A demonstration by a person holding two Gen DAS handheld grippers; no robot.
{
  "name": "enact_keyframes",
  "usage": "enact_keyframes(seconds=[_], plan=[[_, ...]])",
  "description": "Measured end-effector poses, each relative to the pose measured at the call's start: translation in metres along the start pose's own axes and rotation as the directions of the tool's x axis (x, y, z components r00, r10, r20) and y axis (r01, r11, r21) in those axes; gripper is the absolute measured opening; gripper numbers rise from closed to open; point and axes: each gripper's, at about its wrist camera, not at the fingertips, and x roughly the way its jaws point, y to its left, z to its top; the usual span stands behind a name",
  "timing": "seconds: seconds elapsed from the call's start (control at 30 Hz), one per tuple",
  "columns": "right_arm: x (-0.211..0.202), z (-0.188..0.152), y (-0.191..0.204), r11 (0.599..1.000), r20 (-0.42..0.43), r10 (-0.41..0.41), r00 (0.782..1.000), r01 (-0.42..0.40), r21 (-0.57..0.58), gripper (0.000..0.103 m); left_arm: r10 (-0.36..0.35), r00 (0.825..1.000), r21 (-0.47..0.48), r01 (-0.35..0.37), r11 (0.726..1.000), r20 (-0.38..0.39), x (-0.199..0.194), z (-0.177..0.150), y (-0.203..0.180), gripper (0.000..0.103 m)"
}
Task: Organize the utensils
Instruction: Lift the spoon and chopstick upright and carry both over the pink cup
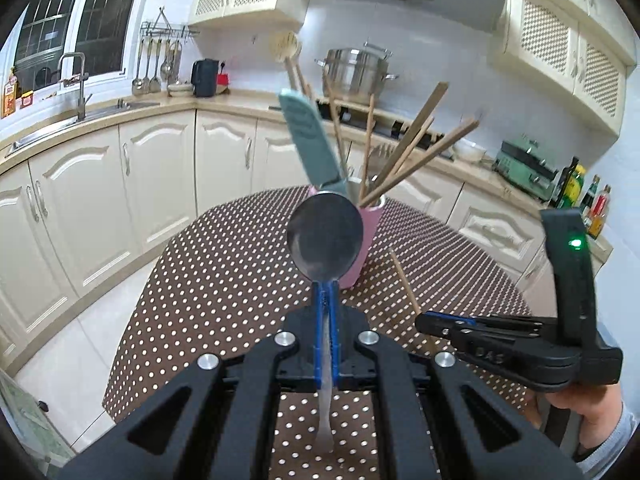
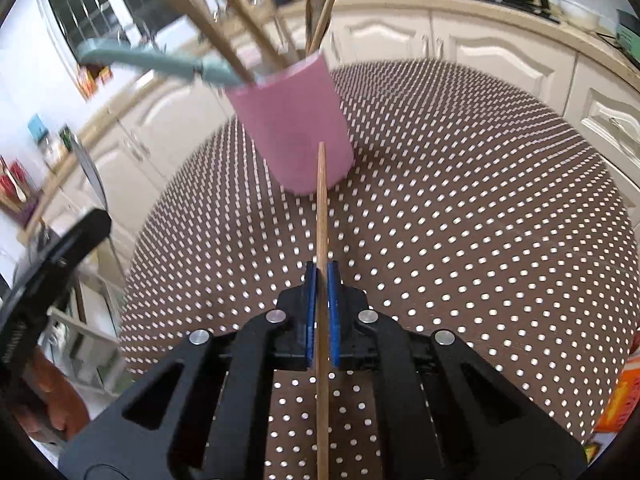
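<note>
Left gripper (image 1: 327,292): my blue pads were pressed together on the neck of a metal spoon (image 1: 325,236), just below its bowl; the handle ran back between the fingers toward me.
Spoon: its bowl stood up directly in front of the pink cup (image 1: 370,232), hiding part of the cup's near wall; I could not tell whether the two touched.
Right gripper (image 2: 322,280): my pads pinched a single wooden chopstick (image 2: 321,216), which ran straight forward between them.
Chopstick: its tip pointed at the lower wall of the pink cup (image 2: 296,128) and overlapped it in the right wrist view; contact was unclear.
Pink cup: it stood on the brown polka-dot tablecloth (image 1: 224,264), holding several wooden chopsticks (image 1: 416,148) fanned out to its right and a teal-handled utensil (image 1: 310,136) leaning out to its left.
Gripper positions: from the left wrist view, my right gripper (image 1: 424,322) sat to the right of the cup and nearer to me.
</note>
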Motion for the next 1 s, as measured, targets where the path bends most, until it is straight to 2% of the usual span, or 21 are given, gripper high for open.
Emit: enact_keyframes(seconds=[0.1, 0.27, 0.37, 0.53, 0.7, 0.8, 0.87, 0.9, 1.0], plan=[[-0.026, -0.008, -0.004, 0.997, 0.084, 0.068, 0.994, -0.07, 0.02, 0.006, -0.012, 0.999, 0.002, 0.012, 1.0, 0.045, -0.009, 0.002, -0.003, 0.003], [-0.066, -0.018, -0.007, 0.993, 0.23, 0.11, 0.967, -0.119, 0.025, 0.006, -0.016, 0.992, 0.032, 0.012, 0.999, 0.125, -0.021, 0.005, -0.014, 0.0], [-0.078, -0.02, -0.005, 0.993, 0.27, 0.111, 0.956, -0.12, 0.014, 0.006, -0.014, 0.994, 0.039, 0.01, 0.999, 0.104, -0.015, 0.006, -0.019, 0.0], [-0.083, -0.029, -0.015, 0.992, 0.256, 0.117, 0.96, -0.123, 0.006, 0.006, -0.03, 0.998, -0.001, 0.03, 1.0, 0.053, -0.004, 0.005, -0.009, 0.0], [-0.066, -0.017, -0.007, 0.991, 0.252, 0.12, 0.96, -0.129, 0.021, 0.006, -0.031, 0.999, -0.067, 0.032, 0.997, 0.011, 0.006, 0.007, 0.013, 0.0], [-0.058, -0.012, -0.003, 0.991, 0.232, 0.116, 0.966, -0.126, 0.032, 0.006, -0.011, 1.0, -0.107, 0.008, 0.994, -0.024, 0.015, 0.007, 0.028, 0.0], [-0.052, -0.011, -0.007, 0.991, 0.219, 0.111, 0.969, -0.124, 0.046, 0.006, -0.006, 0.998, -0.142, -0.003, 0.99, -0.069, 0.024, 0.007, 0.039, 0.001], [-0.048, -0.01, -0.01, 0.991, 0.209, 0.107, 0.972, -0.121, 0.058, 0.006, -0.006, 0.993, -0.166, -0.014, 0.986, -0.116, 0.034, 0.007, 0.048, 0.001], [-0.039, -0.005, -0.014, 0.989, 0.192, 0.104, 0.976, -0.122, 0.084, 0.006, 0.006, 0.981, -0.204, -0.046, 0.978, -0.193, 0.055, 0.005, 0.063, 0.002]])
